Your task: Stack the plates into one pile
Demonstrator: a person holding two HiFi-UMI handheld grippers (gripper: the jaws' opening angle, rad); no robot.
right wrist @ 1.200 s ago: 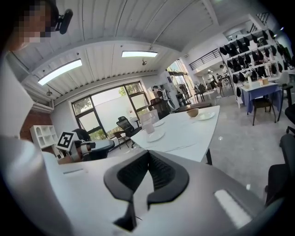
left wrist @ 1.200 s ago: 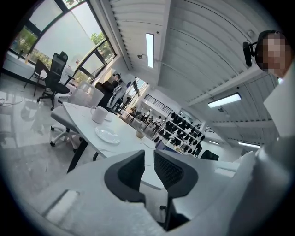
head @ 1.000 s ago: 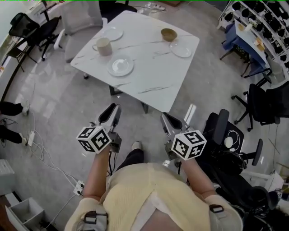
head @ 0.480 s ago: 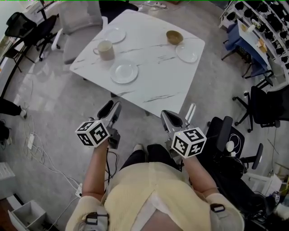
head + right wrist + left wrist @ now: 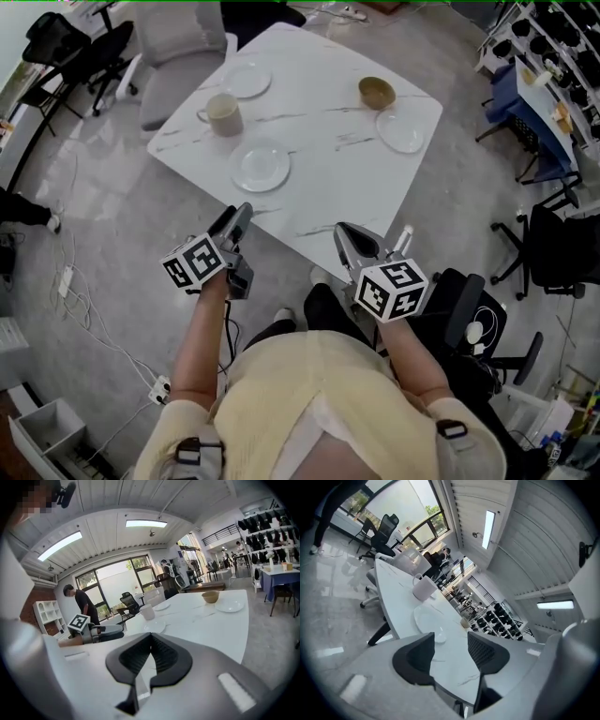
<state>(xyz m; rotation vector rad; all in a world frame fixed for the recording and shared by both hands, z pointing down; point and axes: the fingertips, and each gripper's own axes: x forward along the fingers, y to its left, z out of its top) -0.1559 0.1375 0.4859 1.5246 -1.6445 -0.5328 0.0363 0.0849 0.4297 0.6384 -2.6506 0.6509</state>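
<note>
Fingers of left gripper are spreading, just been opening, nothing between, probably readying for nearest plate ahead on table. Right gripper fingers are pressing together, empty. Two other plates are lying farther ahead, apart.

Place: I read an open office-lab | cues: swivel chairs, equipment racks, floor power strip, big windows

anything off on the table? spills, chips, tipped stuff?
Nothing stands out. Three plates lie flat and apart on the table, the mug and bowl stand upright, no spill shows. Chips would be too small to tell.
</note>
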